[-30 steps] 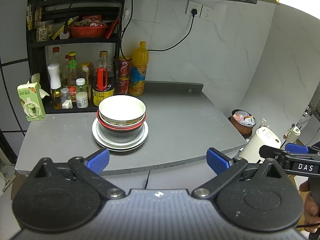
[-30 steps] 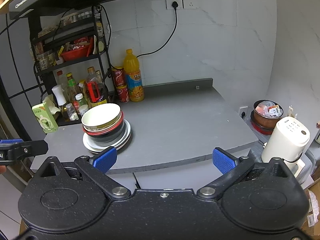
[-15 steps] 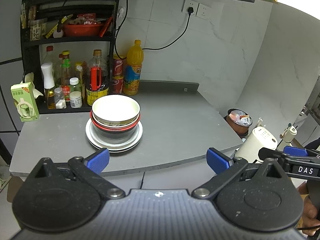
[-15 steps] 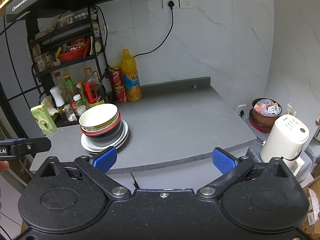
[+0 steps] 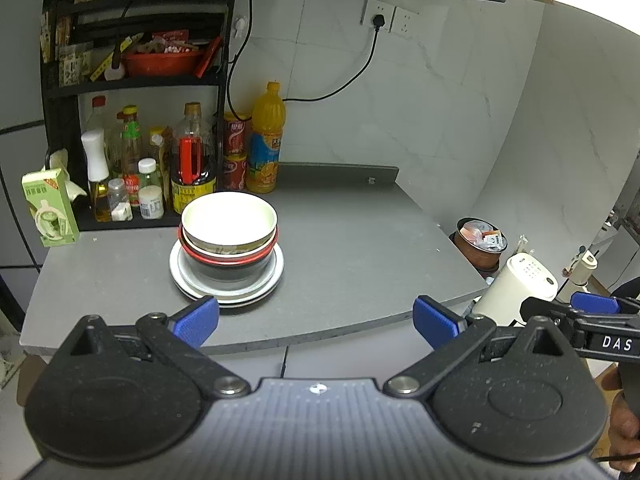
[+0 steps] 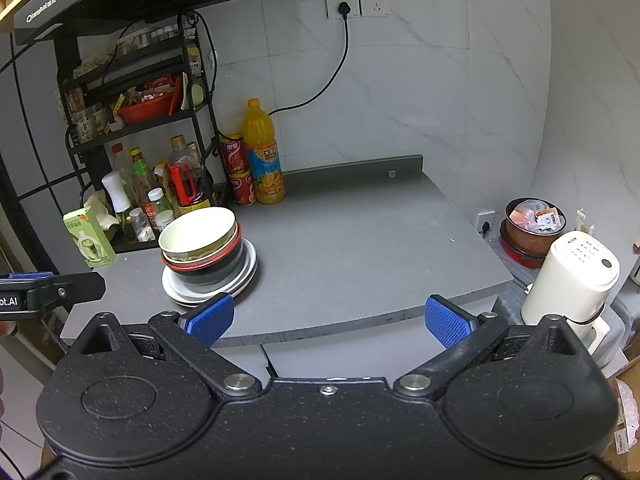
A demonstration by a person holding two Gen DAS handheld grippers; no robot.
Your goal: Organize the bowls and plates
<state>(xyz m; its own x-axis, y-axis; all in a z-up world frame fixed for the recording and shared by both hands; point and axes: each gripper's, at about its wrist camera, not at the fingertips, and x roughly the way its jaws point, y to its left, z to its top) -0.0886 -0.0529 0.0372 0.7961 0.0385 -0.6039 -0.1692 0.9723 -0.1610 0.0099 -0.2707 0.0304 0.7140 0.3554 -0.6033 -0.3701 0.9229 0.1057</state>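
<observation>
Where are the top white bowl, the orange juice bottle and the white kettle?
top white bowl [image 5: 229, 216], left wrist view, inner floor.
orange juice bottle [image 6: 264, 160], right wrist view, label.
white kettle [image 6: 572, 276], right wrist view, side wall.

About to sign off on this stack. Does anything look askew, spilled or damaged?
The white bowl on top sits tilted and off-centre in the red-rimmed bowl, not nested flat. The plates lie evenly; no spills or cracks show on the counter.
</observation>
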